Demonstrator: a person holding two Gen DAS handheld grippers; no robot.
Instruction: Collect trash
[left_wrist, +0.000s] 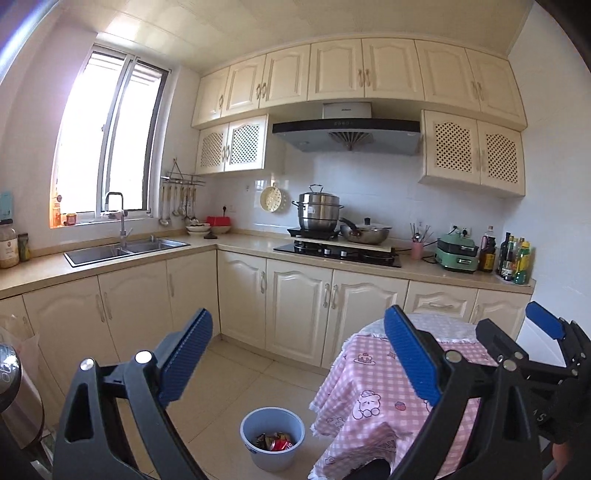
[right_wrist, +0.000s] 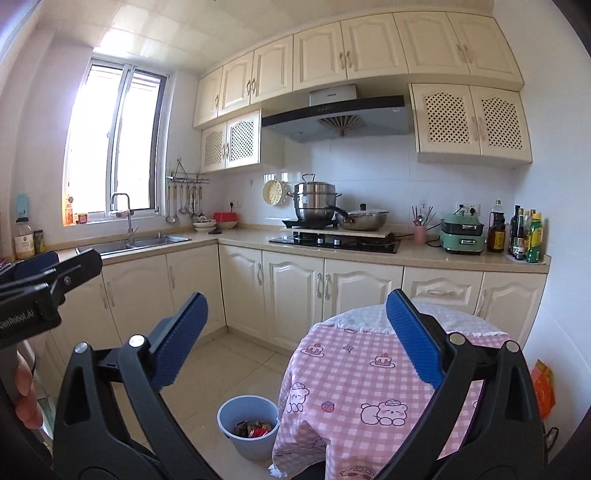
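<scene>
Both grippers held high, looking over the kitchen. Left gripper: jaws spread wide, nothing between the pads. Right gripper: jaws likewise released and bare.

Trash already in the bucket: crumpled wrappers, one red, piled at the bottom. Bucket standing on the floor, just beside the hanging edge of the pink checked cloth over the round tabletop. No loose trash visible on the cloth or on the open floor tiles. Orange packet low by the wall to the right of the tabletop; trash or not, cannot tell.

Judged near finished, unless more litter lies out of view.

Possible trouble from here:
- Missing a leftover piece. Far side of the tabletop and floor beneath it hidden by the cloth and by the jaws themselves.
- Reaching for that orange packet with the right gripper: tight gap between tabletop and wall, easy to snag the cloth and drag it askew.
- Dropping from this height toward the bucket: light wrappers likely to drift and land on the tiles beside the rim.
- Lowering blindly past the cloth edge: risk of nudging the light plastic bucket and tipping it, spilling what is already collected.
- Two grippers close side by side: chance of knocking together on a shared reach.
</scene>
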